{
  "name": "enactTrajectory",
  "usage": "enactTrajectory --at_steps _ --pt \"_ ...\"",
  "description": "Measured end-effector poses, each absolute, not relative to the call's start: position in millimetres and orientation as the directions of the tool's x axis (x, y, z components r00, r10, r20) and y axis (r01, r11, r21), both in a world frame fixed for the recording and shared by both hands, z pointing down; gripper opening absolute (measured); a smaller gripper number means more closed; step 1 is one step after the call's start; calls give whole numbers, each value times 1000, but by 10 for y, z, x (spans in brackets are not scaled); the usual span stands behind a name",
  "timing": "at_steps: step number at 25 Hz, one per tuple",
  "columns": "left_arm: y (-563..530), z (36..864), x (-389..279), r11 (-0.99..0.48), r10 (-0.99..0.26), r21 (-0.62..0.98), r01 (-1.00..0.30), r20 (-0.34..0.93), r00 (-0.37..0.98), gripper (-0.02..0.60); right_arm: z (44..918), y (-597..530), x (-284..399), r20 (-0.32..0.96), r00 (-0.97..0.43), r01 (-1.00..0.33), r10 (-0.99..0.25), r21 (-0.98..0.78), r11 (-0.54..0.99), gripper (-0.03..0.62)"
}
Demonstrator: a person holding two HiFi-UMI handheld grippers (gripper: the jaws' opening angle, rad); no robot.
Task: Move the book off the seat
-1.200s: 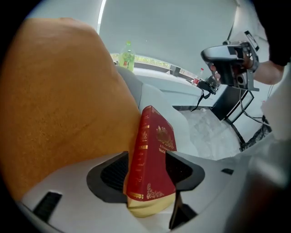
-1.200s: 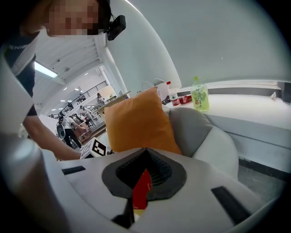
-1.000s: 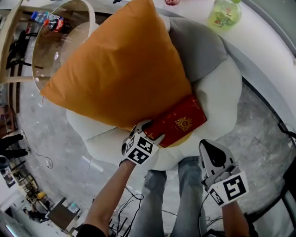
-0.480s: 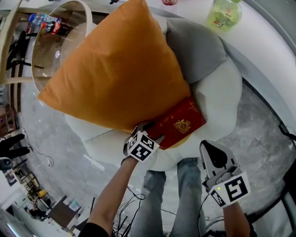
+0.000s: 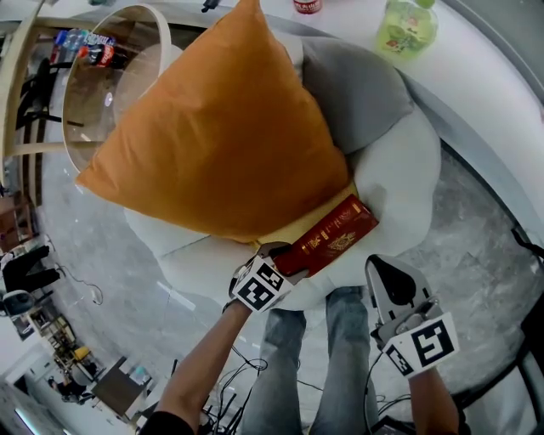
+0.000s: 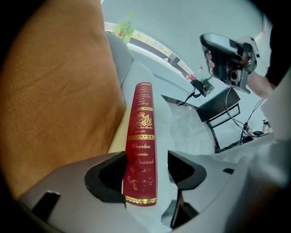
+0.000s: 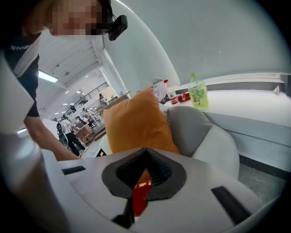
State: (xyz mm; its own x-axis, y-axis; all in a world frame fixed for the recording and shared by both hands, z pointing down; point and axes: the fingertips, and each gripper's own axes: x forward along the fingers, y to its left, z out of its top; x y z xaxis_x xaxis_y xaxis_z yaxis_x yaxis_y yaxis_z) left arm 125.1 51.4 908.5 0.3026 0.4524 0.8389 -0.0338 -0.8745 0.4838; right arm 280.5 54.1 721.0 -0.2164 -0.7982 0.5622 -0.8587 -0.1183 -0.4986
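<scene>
A dark red book with gold print (image 5: 330, 237) stands tilted on its long edge at the front of the white seat (image 5: 399, 183), just under the big orange pillow (image 5: 221, 127). My left gripper (image 5: 280, 253) is shut on the book's near end. In the left gripper view the spine (image 6: 142, 136) runs up between the pads, and the gripper (image 6: 146, 170) has just been closing on it. My right gripper (image 5: 381, 272) hangs shut and holds nothing, in front of the seat to the book's right. The right gripper (image 7: 145, 157) looks at the pillow and a sliver of the red book (image 7: 140, 196).
A grey cushion (image 5: 357, 85) leans behind the pillow. A green bottle (image 5: 406, 25) and a red can (image 5: 307, 6) stand on the white ledge beyond. A round wood-rimmed glass table (image 5: 161, 21) is at the upper left. The person's legs (image 5: 340, 348) and cables lie below.
The book has tipped from lying flat to standing on its edge and has slid toward the seat's front. The left gripper came toward me with it. The right gripper kept still.
</scene>
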Motion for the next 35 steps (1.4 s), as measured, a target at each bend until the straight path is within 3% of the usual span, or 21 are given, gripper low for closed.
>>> enactTrajectory --at_steps 8,11,12,13,14,16,19,21,22,23,26,27,28,29,30,32,34,35 --pt "1088 8796 1162 -766 640 640 53 754 146 305 7114 530 2911 556 -208 -860 -805 -496 -120 8" --pt "1140 8779 1174 -761 647 647 43 752 127 324 7128 566 2928 560 -203 -859 -803 -495 -128 8" --pt "1134 8789 1174 -774 631 631 46 764 131 369 7129 576 2929 560 -201 -858 -804 -497 -131 8" --pt "1142 8789 1179 -775 629 631 39 763 146 477 7130 584 2931 560 -200 -856 -804 -499 -134 8" --pt "1166 8775 1188 -757 647 654 20 744 167 520 7133 592 2934 560 -199 -855 -804 -500 -136 8" --pt "1275 8682 1188 -671 728 741 -7 661 181 513 7142 614 2937 561 -198 -855 -804 -499 -138 8" --pt "1541 8566 1130 -579 814 814 40 575 78 419 7143 645 2954 562 -193 -855 -804 -499 -144 8" --pt "1602 8650 1103 -647 760 752 122 648 39 418 7150 654 2976 560 -187 -853 -807 -500 -149 8" --pt "1578 8708 1099 -695 716 704 146 696 55 376 7159 655 2988 558 -185 -853 -809 -500 -151 8" --pt "1542 8745 1102 -732 680 666 142 727 93 346 7169 658 2999 556 -184 -852 -810 -501 -151 8" --pt "1463 8786 1142 -806 590 586 83 782 201 359 7188 682 3018 558 -182 -854 -810 -498 -151 8" --pt "1431 8827 1149 -843 537 531 91 816 212 373 7184 687 3015 558 -182 -854 -809 -497 -151 8" --pt "1389 8880 1155 -871 489 484 83 842 226 435 7176 686 3008 557 -183 -854 -810 -498 -150 8" --pt "1333 8931 1170 -884 460 466 41 852 251 546 7167 685 2998 555 -184 -854 -811 -499 -148 8" --pt "1269 8958 1202 -879 451 476 -22 846 284 568 7160 686 2987 553 -186 -854 -812 -500 -145 8" --pt "1175 8923 1272 -854 467 514 -77 824 320 542 7158 701 2975 556 -188 -856 -810 -497 -142 8" --pt "1146 8866 1254 -872 469 490 1 834 291 332 7155 714 2969 560 -187 -859 -807 -492 -143 8" --pt "1139 8870 1212 -891 448 452 53 852 270 352 7151 717 2962 560 -186 -859 -808 -492 -143 8"
